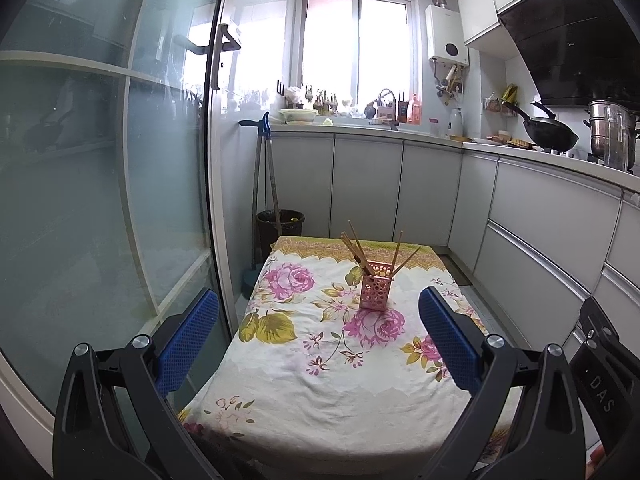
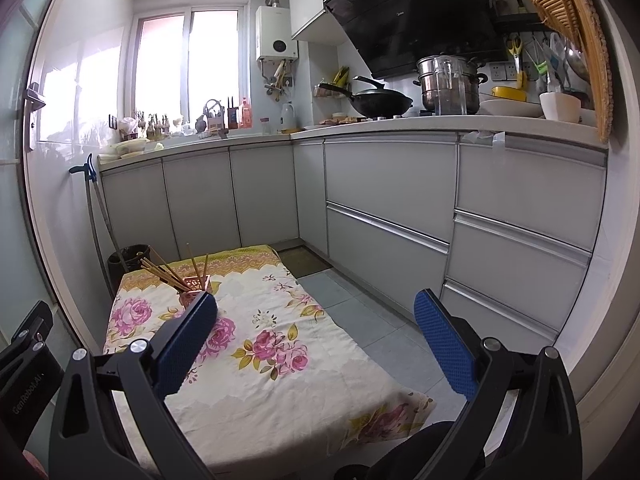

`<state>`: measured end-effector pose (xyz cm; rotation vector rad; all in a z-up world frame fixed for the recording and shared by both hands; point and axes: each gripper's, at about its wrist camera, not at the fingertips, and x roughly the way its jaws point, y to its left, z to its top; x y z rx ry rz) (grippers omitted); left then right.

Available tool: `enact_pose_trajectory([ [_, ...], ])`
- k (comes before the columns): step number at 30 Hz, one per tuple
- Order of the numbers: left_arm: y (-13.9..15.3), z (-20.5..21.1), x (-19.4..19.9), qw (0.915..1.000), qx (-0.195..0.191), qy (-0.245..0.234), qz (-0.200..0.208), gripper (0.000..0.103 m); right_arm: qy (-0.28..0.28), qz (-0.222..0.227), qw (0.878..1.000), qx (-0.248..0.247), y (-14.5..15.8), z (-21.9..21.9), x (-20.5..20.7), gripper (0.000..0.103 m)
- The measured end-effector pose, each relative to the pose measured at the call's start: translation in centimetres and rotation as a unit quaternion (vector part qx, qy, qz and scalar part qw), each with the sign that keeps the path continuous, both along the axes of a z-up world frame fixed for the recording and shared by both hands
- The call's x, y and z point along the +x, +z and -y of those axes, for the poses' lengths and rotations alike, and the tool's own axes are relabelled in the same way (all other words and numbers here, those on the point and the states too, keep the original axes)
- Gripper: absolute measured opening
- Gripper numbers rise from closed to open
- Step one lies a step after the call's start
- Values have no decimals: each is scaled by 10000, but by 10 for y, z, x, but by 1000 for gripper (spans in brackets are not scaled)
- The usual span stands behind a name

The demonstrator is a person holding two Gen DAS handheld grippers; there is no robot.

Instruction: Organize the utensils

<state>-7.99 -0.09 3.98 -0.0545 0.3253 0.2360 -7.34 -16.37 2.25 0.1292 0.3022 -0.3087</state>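
A: Nearest the lens, the left tongs (image 1: 318,338), black frames with blue textured pads (image 1: 188,342), stand spread wide and hold nothing.

B: How are they posed?

A: Level, aimed down the length of the counter (image 1: 320,408) under its white floral cloth, well back from the holder.

B: And the right tongs (image 2: 316,334)?

A: Likewise gaping and empty, hovering over the near right part of the cloth, angled toward the grey cabinet drawers (image 2: 516,240).

B: Where are the utensils?

A: Thin wooden chopsticks (image 1: 354,246) stand leaning in a pink perforated square holder (image 1: 375,290), upright toward the far end of the counter. In the right view its left pad partly hides the holder.
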Motion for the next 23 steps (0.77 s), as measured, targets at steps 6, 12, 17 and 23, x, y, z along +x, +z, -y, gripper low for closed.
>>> enact_pose_trajectory([
  [6, 2, 0, -5, 9997, -1, -116, 235, 94, -17, -6, 10000, 23, -1, 2, -1, 96],
  [12, 4, -1, -6, 9992, 24, -224, 325, 90, -12, -34, 10000, 50, -2, 3, 1, 96],
  [17, 2, 2, -1, 9996, 131, -185, 161, 96, -12, -32, 10000, 50, -2, 3, 0, 96],
  [23, -2, 0, 3, 9999, 62, -115, -60, 96, -15, -44, 10000, 64, -2, 2, 0, 96],
])
